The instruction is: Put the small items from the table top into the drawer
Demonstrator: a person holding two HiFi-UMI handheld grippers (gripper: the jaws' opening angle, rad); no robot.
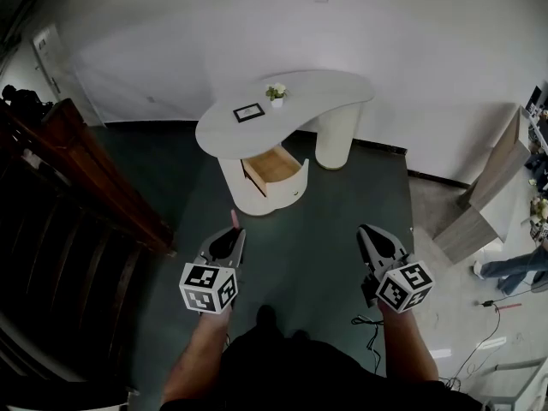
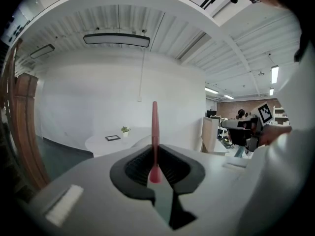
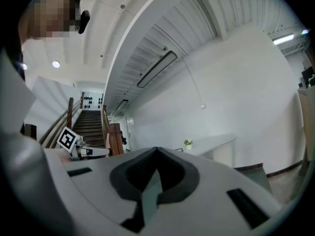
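The pink stick (image 2: pixel 154 127) is in the left gripper (image 1: pixel 233 232), the jaws clamped tight on its lower end, and the slim shaft pokes straight out past the fingertips. From above, just its pink tip shows ahead of the gripper's nose. The gripper hangs over the dark green floor (image 1: pixel 308 255), well short of the table (image 1: pixel 330 88). Moving across: on the white table top lies a small black picture frame (image 1: pixel 248 112), flat, and just to its right stands a little potted plant (image 1: pixel 276 94) in a white pot, the two near each other but apart. Below them the drawer (image 1: pixel 272 166) is pulled open from the table's rounded pedestal, pale wood showing inside. On to the right gripper (image 1: pixel 366 229): its jaws are pressed together, tip to tip, with nothing between them, and it's level with the left one over the floor. Far right, tall wooden boards (image 1: pixel 492 187) lean by the wall, and a person's legs (image 1: pixel 514 268) show at the edge.
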